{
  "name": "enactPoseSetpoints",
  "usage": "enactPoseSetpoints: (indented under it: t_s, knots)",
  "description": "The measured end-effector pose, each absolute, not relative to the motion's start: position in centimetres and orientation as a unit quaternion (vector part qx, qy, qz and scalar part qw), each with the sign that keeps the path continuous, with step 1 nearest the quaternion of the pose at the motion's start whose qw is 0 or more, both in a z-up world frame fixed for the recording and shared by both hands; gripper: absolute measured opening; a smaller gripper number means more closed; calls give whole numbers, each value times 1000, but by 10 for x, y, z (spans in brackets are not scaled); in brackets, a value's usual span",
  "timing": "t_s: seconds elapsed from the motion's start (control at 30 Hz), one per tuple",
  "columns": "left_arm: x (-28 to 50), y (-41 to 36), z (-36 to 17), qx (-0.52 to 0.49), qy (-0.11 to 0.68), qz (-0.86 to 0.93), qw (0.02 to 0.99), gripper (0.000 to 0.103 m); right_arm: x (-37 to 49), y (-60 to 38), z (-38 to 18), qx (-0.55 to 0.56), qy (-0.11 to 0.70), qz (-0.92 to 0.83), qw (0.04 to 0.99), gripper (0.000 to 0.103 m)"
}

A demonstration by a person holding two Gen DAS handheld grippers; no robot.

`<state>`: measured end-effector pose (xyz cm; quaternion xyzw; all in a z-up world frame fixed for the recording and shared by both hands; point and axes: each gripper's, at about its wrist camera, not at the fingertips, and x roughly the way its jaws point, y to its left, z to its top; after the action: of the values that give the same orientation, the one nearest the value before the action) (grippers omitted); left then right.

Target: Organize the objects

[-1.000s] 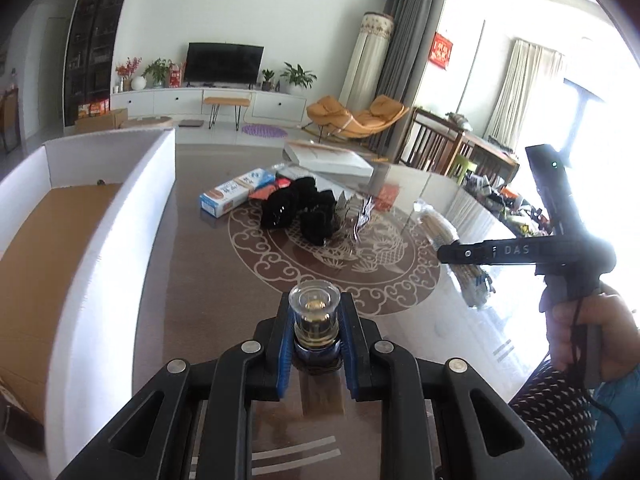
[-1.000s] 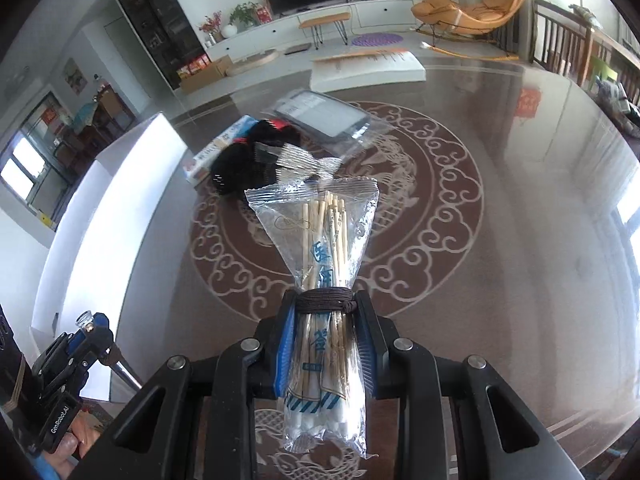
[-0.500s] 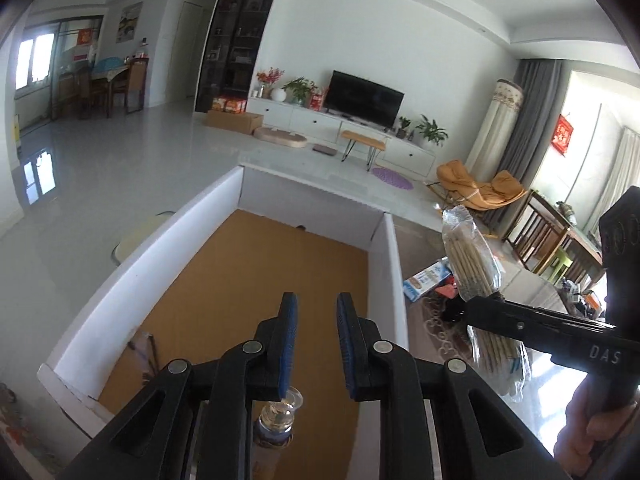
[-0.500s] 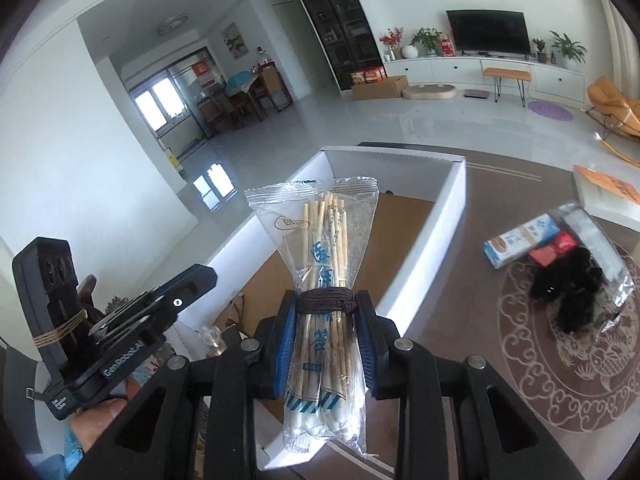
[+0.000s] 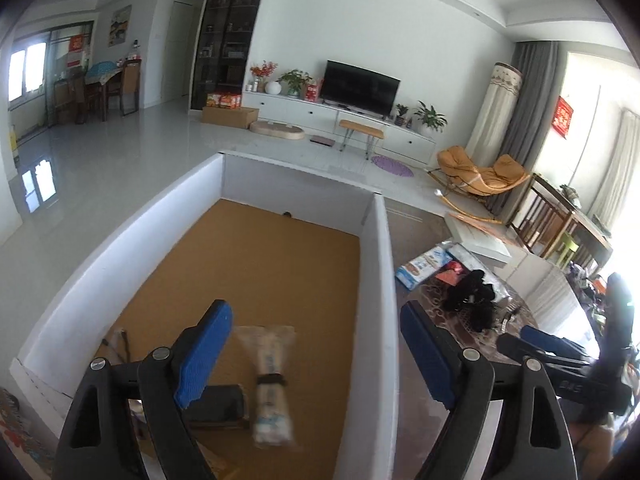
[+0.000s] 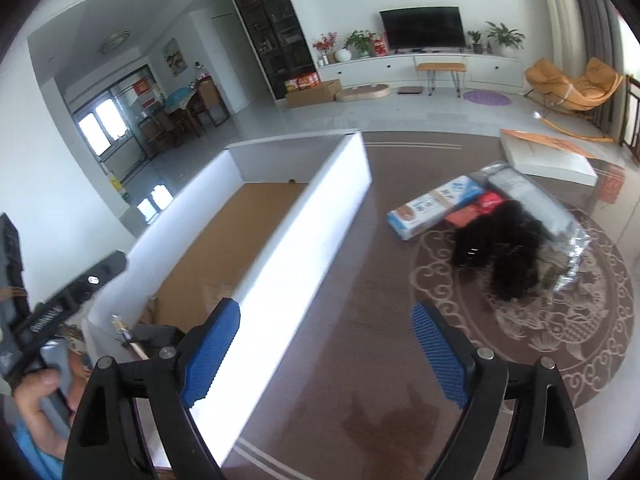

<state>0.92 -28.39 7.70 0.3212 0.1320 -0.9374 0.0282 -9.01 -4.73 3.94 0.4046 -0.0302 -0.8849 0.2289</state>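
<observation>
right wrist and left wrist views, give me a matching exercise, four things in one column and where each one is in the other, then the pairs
Things
1. chopstick packet
2. blue-and-white carton
3. black fluffy item
4. flat white box

Places
A. table's far edge
B. inside the white box, blurred, above its brown floor
C. on the table's round pattern
D. on the table between the white box and the black fluffy item

Pairs: 1-B, 2-D, 3-C, 4-A

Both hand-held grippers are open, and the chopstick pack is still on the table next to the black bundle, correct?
Not quite. Both are opening with nothing between the jaws, but the chopstick pack is inside the white box, not on the table by the black bundle. The left wrist view shows it.
</observation>
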Motion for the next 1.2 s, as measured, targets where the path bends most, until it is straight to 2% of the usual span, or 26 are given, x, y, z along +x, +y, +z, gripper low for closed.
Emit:
enactPoseSetpoints:
  t_s: [0.07,0.13,0.2,0.27,0.4,0.53,0.63,0.67,0.77,1.2]
  knots:
    - [15,-242,79,330,127,-935,-34,86,-90,-6,17,407,-10,-897,173,88]
    - [19,-194,73,348,110,-926,-95,90,-89,38,-10,418,1,-901,117,88]
    - [21,-149,57,374,89,-913,-138,103,-85,81,-33,434,6,-899,67,88]
    - [17,-112,30,398,68,-902,-150,103,-77,123,-49,444,3,-896,22,88]
    - [-16,-72,-35,453,26,-884,-110,103,-60,178,-61,448,-4,-893,-36,88]
    - [-51,-59,-70,488,41,-867,-91,103,-52,197,-65,443,-11,-895,-50,88]
    - [-68,-48,-70,467,27,-881,-76,102,-54,201,-70,446,-19,-893,-50,90]
    - [-75,-43,-73,471,16,-879,-72,102,-54,200,-69,449,-20,-892,-49,94]
    - [-91,-31,-78,456,-36,-887,-60,103,-57,197,-70,456,-16,-889,-44,100]
    - [-101,-28,-75,456,-34,-887,-67,103,-56,191,-74,460,-14,-887,-38,103]
